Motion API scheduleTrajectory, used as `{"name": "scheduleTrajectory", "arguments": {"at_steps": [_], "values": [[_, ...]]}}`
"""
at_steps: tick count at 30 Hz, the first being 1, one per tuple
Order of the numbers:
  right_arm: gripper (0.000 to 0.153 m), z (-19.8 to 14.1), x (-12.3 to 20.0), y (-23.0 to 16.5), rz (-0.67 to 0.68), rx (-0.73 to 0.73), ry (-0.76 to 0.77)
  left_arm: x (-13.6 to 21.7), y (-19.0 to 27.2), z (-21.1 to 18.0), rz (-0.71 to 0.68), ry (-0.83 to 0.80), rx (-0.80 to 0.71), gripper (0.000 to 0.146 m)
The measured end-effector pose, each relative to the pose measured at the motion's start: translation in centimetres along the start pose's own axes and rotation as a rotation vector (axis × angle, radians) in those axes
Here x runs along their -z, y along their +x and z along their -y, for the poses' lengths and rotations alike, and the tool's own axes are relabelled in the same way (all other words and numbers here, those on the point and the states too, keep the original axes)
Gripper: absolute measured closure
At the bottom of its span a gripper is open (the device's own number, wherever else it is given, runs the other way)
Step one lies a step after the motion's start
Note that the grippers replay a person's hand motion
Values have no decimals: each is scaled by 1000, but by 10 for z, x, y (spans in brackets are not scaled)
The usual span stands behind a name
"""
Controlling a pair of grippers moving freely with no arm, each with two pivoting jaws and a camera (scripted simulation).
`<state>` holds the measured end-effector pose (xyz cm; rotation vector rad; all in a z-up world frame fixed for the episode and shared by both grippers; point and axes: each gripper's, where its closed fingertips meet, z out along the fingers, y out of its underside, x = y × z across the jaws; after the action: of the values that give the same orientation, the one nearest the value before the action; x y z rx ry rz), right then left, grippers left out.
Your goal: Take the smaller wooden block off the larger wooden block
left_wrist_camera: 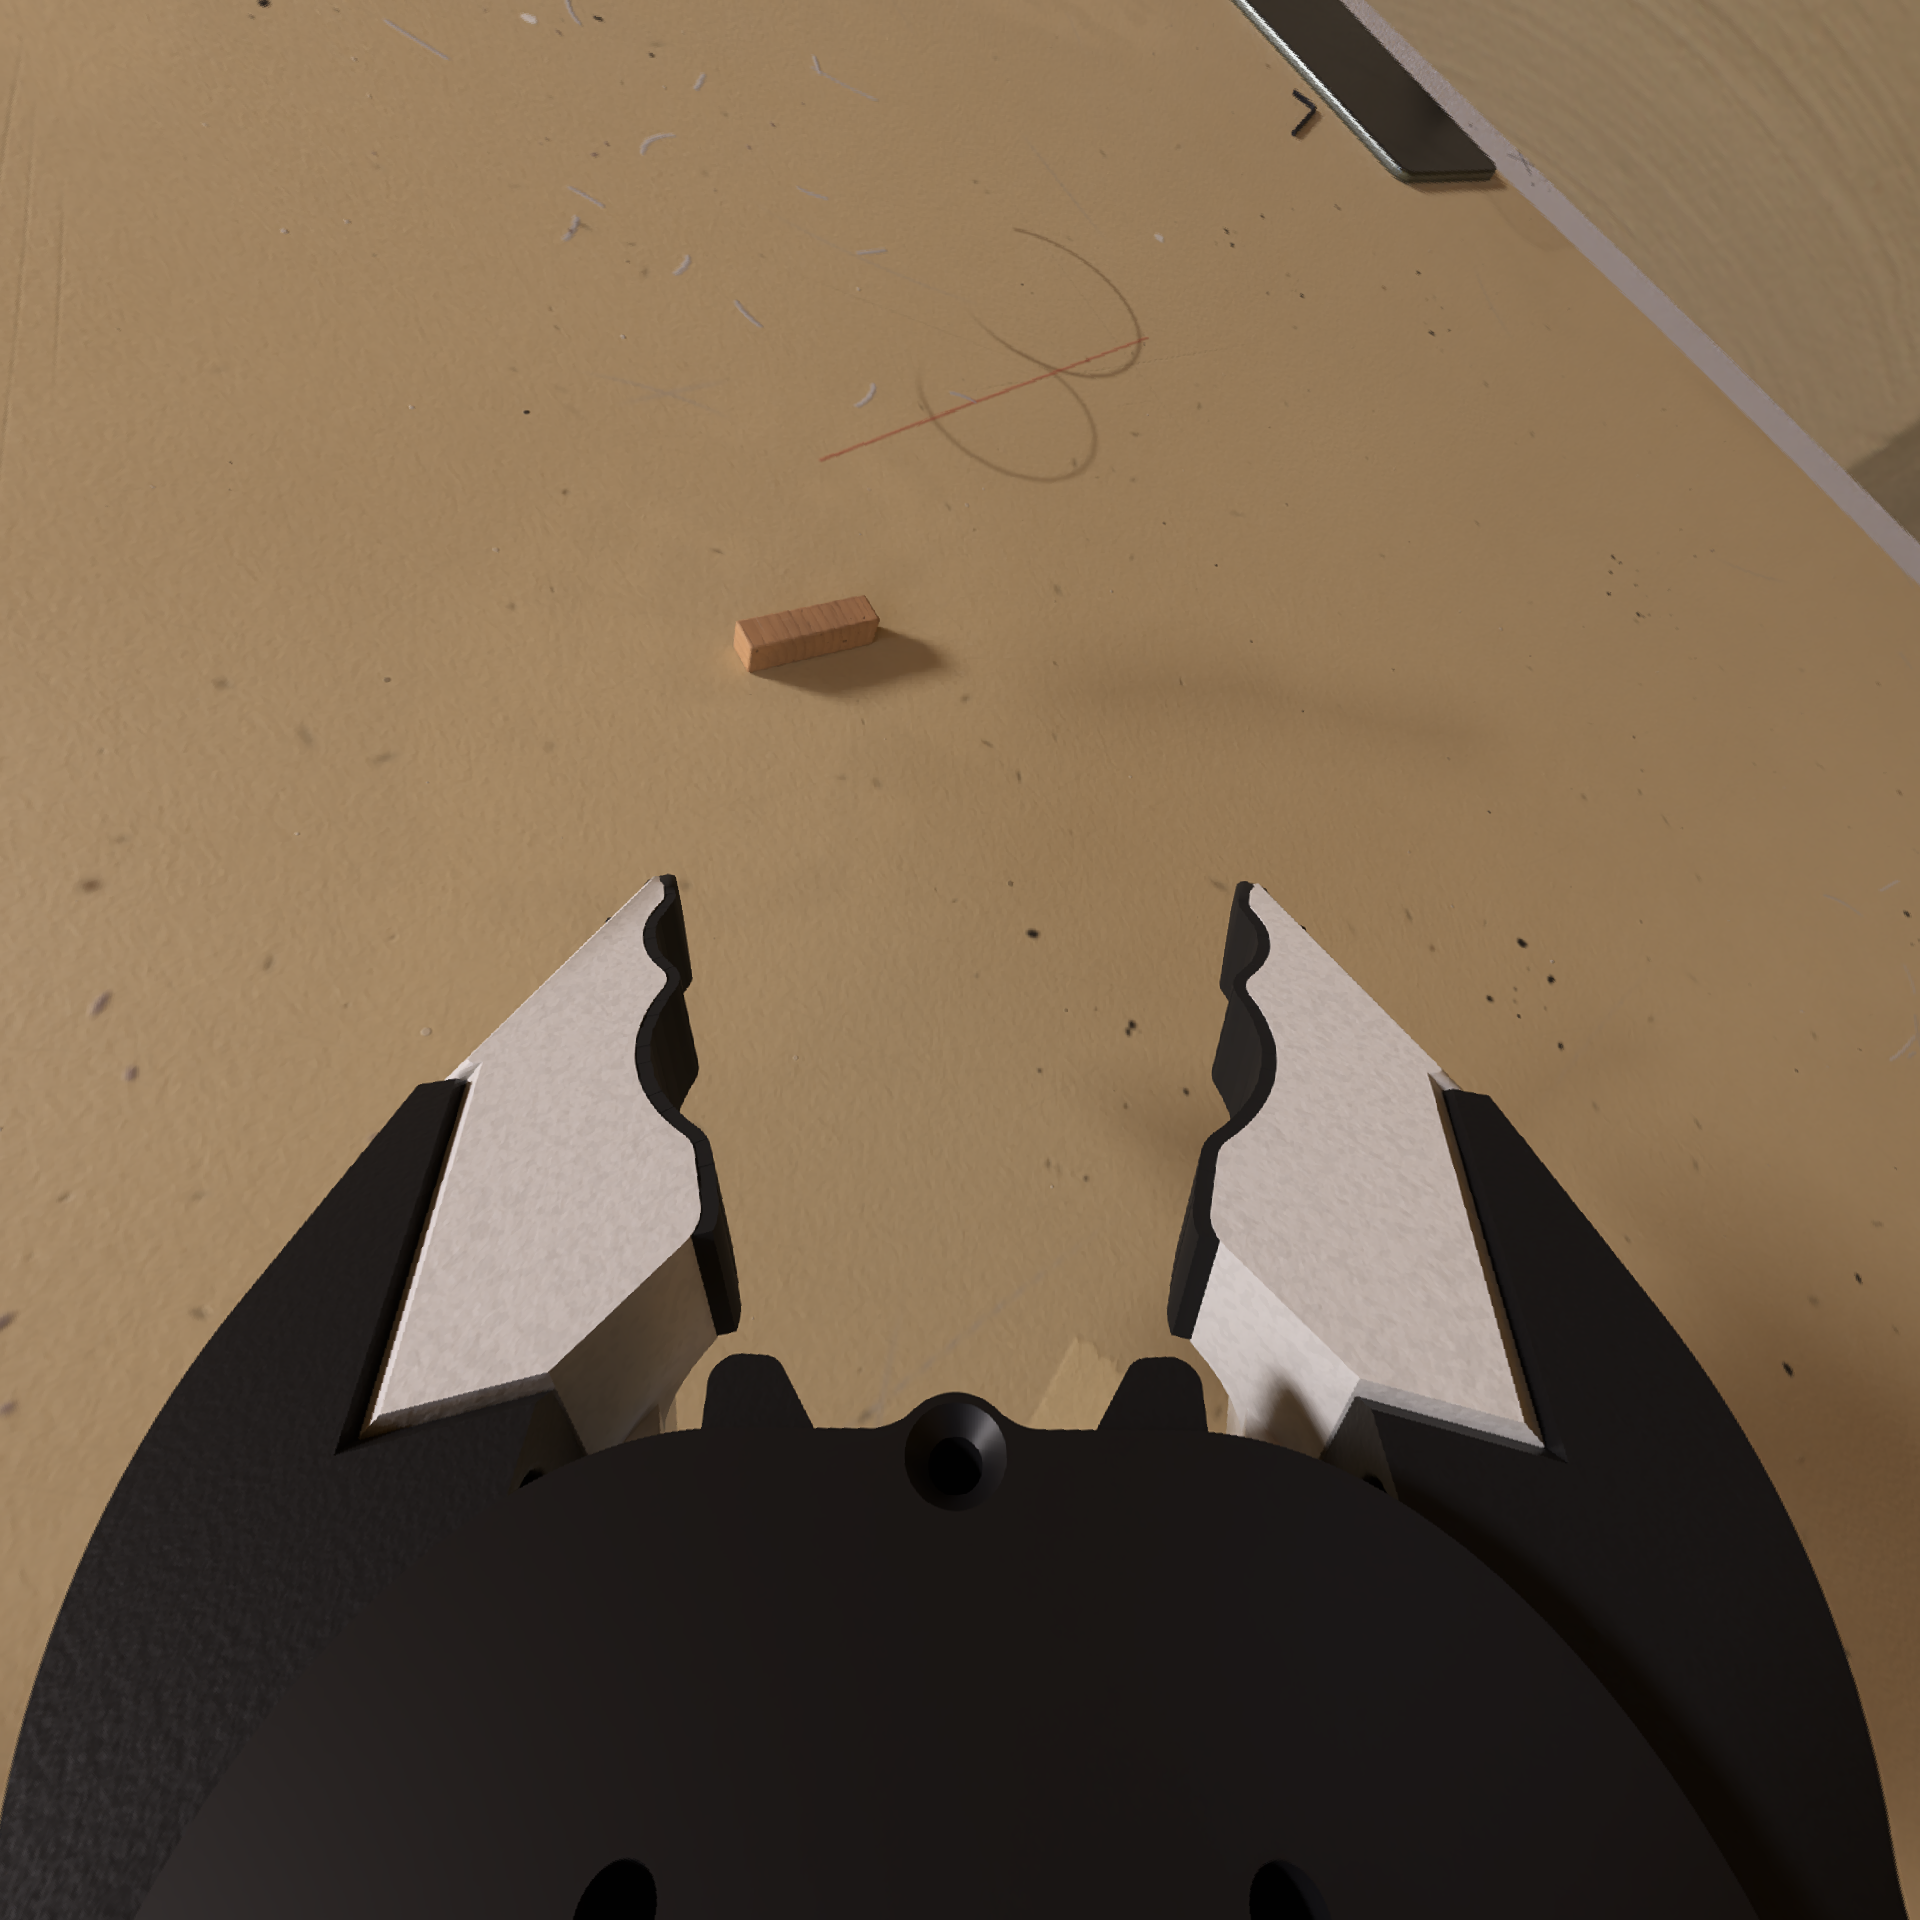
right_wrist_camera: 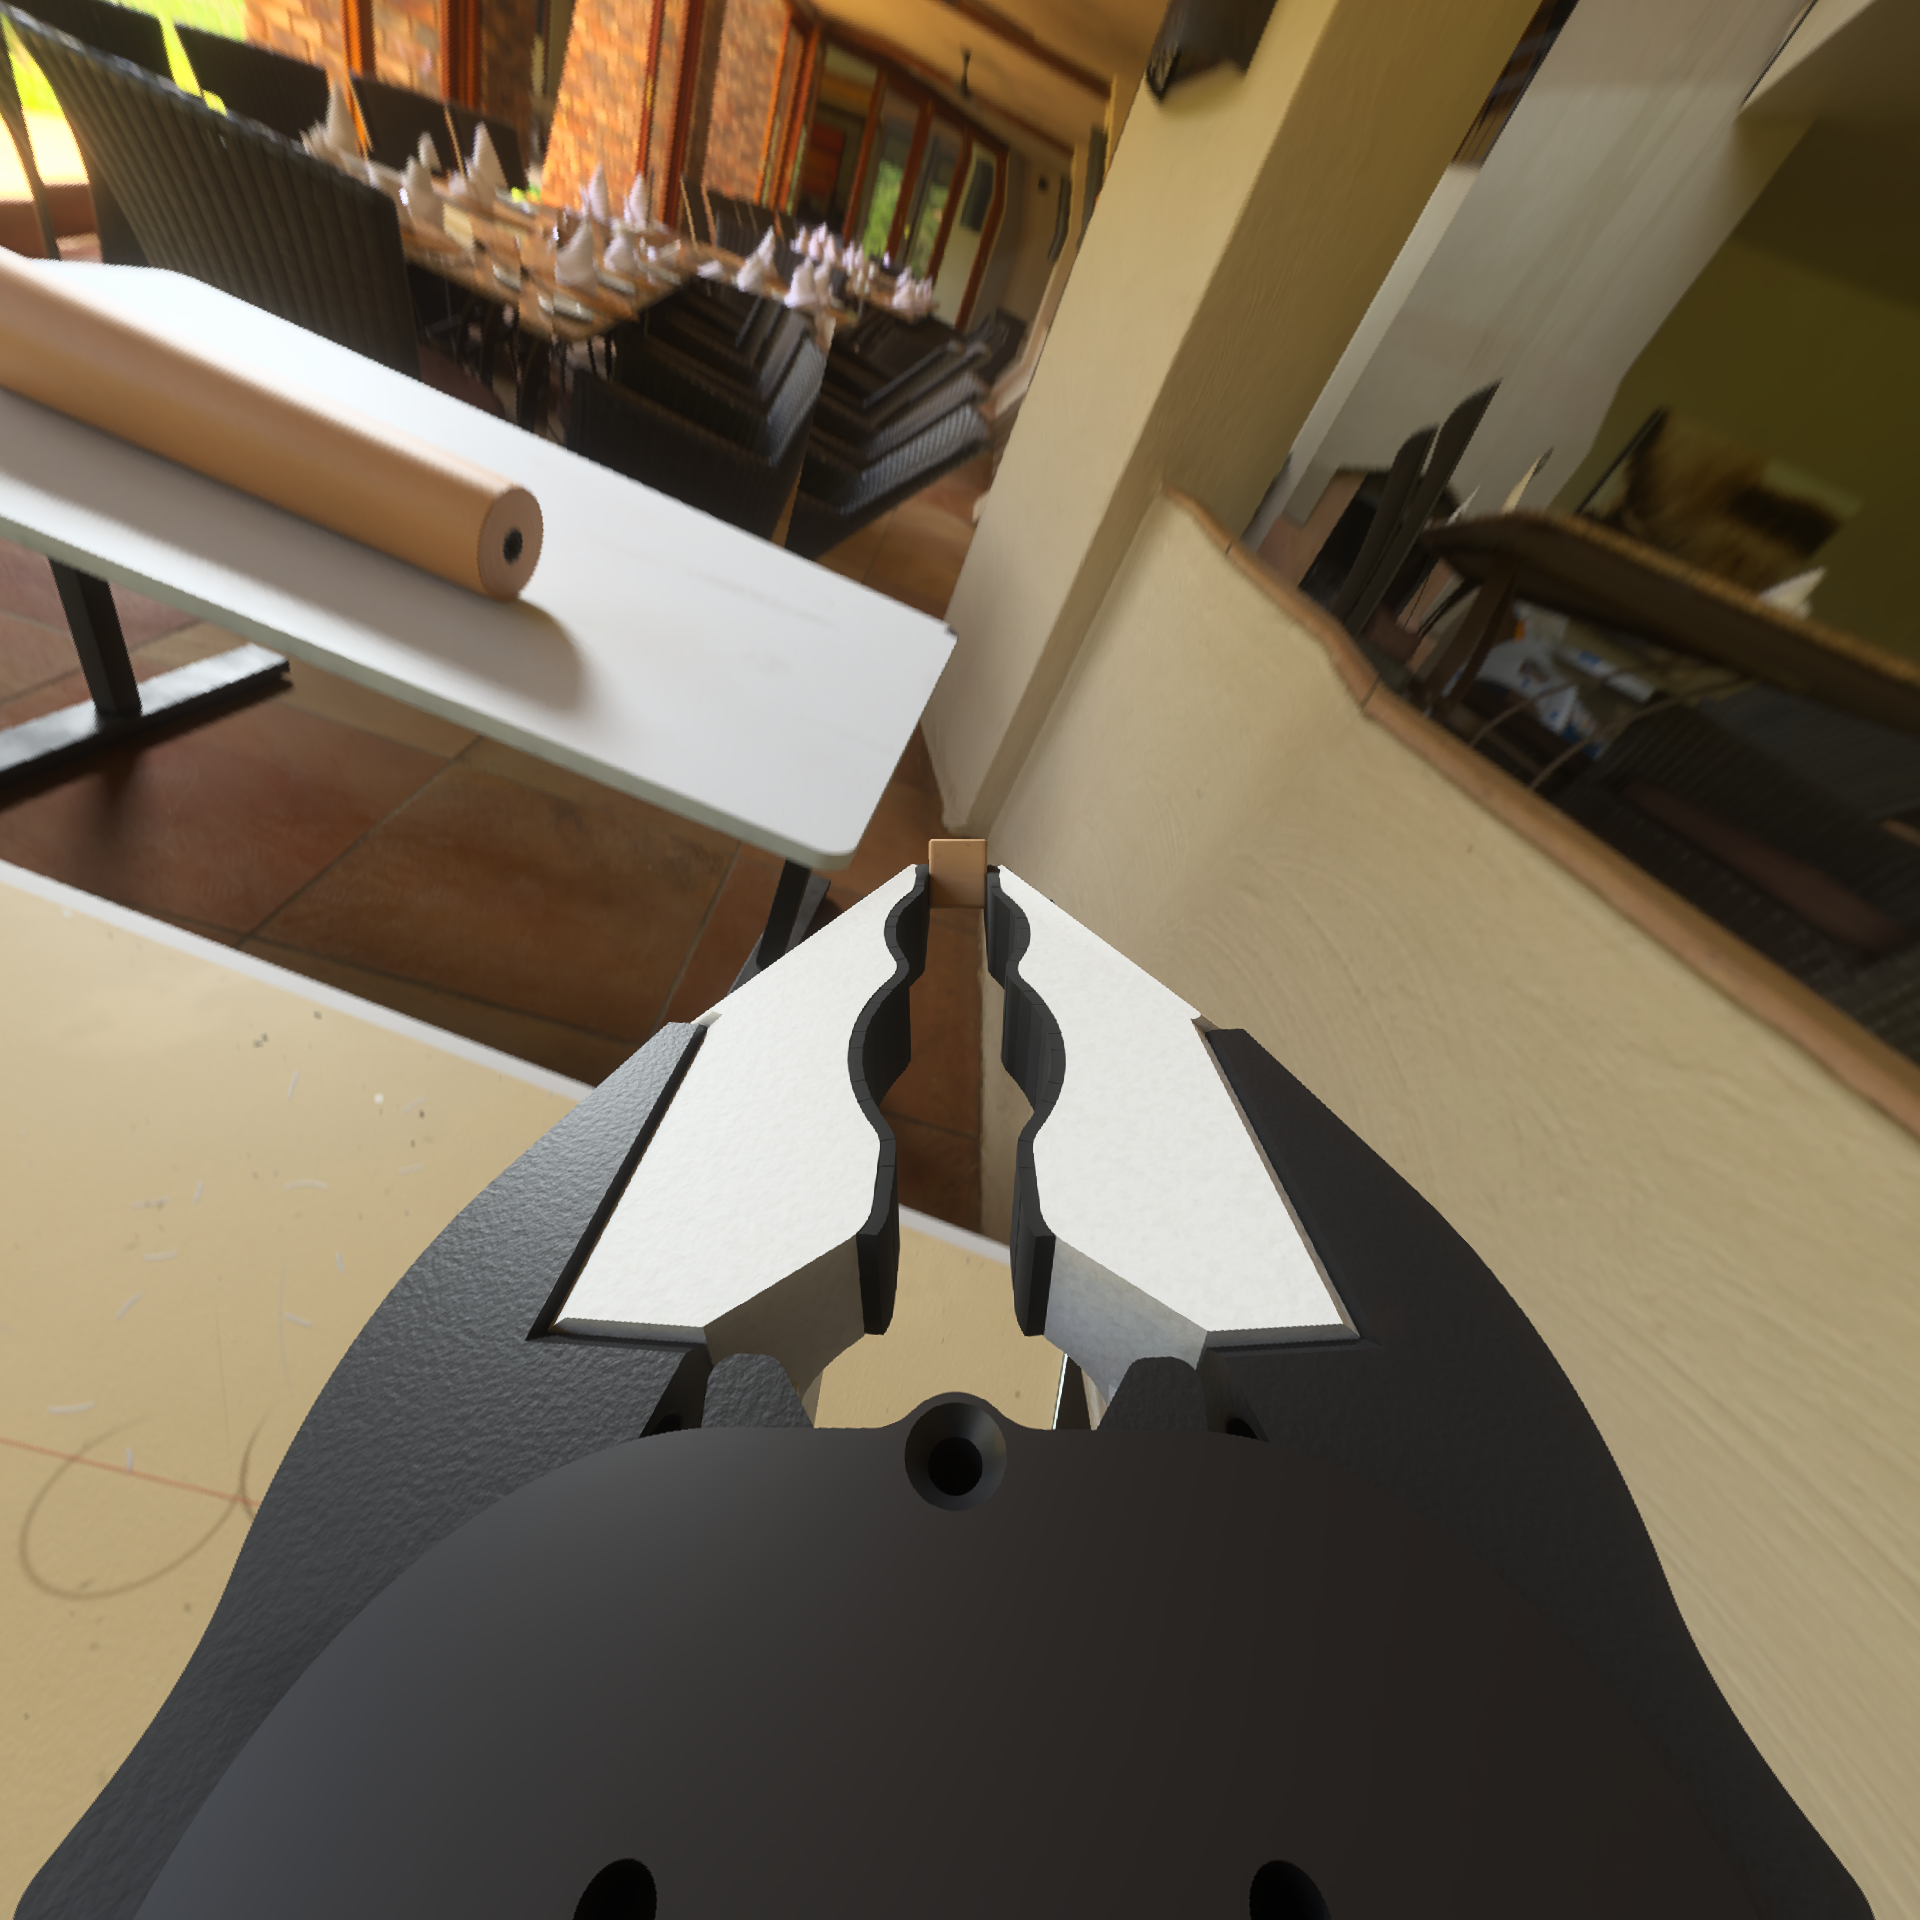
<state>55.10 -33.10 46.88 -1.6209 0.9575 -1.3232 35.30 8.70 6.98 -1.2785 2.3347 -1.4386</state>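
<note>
A rectangular wooden block lies flat and alone on the tan tabletop, ahead of my left gripper. The left gripper is open and empty, and well short of that block. My right gripper is shut on a small wooden block, pinched between the fingertips. It holds the block in the air past the tabletop's edge, pointing out toward the room. Only the end of the small block shows.
A dark metal strip and a white wall edge lie at the far right of the tabletop. Pencil arcs and a red line mark the surface. Beyond it stands a white table bearing a brown paper roll, with a beige wall to the right.
</note>
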Motion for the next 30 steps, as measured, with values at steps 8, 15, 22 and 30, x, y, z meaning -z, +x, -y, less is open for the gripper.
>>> {"name": "scheduleTrajectory", "arguments": {"at_steps": [8,15,22,30], "values": [[143,-77,-26,-26,41,-27,-104,-3,-2,-3,1,-11,8,43],[143,-138,-46,-44,95,-125,-171,-6,-1,-7,-4,-26,8,43],[143,-199,-59,-55,121,-299,-205,-6,-1,-7,-6,-27,8,43],[143,-266,-58,-57,69,-345,-284,-6,-1,-7,-7,-28,10,43]]}}
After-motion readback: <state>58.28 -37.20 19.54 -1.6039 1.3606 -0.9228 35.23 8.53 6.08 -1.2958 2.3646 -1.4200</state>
